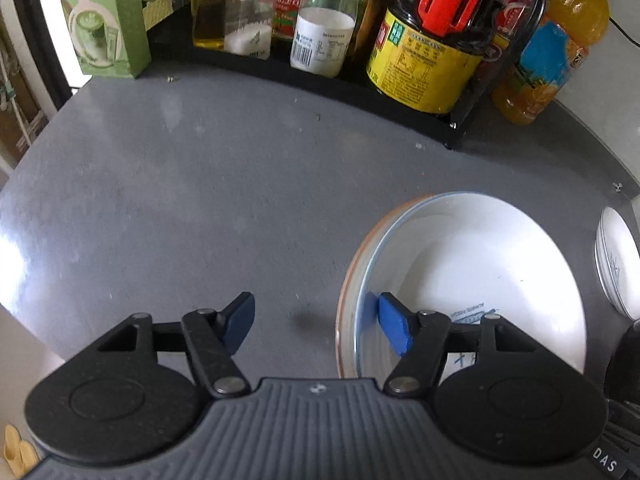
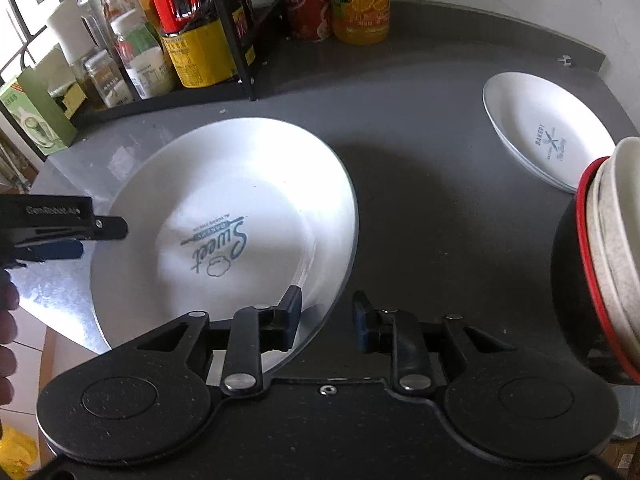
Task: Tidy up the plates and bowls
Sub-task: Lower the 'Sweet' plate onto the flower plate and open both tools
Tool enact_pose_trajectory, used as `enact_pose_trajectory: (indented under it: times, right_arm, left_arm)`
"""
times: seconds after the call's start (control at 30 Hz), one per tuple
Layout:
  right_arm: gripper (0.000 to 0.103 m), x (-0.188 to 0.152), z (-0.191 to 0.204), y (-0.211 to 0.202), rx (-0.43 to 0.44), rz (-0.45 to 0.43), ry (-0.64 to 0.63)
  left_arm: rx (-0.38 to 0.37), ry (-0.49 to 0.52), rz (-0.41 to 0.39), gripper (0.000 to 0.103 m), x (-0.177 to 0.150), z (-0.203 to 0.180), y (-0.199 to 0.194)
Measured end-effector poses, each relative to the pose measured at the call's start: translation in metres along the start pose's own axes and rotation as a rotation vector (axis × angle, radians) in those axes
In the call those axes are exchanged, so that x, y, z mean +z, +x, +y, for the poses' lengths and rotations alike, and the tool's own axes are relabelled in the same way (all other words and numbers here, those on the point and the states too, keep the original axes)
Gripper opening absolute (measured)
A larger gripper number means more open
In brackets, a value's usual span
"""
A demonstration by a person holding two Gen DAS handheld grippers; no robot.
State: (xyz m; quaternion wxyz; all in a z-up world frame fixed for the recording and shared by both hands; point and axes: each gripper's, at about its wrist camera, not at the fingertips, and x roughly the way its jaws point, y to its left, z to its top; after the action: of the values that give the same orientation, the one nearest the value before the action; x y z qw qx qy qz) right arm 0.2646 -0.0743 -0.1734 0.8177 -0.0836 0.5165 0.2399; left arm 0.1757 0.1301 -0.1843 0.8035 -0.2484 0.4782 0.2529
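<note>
Being stiff, slick and breakable, the plate (image 2: 224, 216) is best taken at its rim by the gaping left gripper (image 1: 316, 320) and right gripper (image 2: 326, 316).

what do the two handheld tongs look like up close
Both tongs, left and right, are matte black with scissor-like linkage arms, silver pivot rivets, round disc housings and blue pads on the fingertips. The left one's body is ribbed grey; seen from the right camera, its side reads "GenRobot.AI".

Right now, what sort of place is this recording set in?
Most likely a home kitchen counter. A black rack holds sauce and oil bottles, a juice bottle stands beside it, and white plates lie on the grey countertop.
</note>
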Motion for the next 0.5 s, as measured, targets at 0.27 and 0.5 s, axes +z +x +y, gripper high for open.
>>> enact_pose_trajectory:
  times: [0.27,0.5]
  right_arm:
    - [0.034,0.001,0.003,0.008,-0.051,0.001,0.04]
    - [0.034,0.008,0.003,0.005,-0.073,0.02,0.073]
  left_arm:
    - [-0.032,0.032,0.009,0.066,0.005,0.003,0.004]
    - [-0.024,0.081,0.065,0.065,0.013,-0.001,0.003]
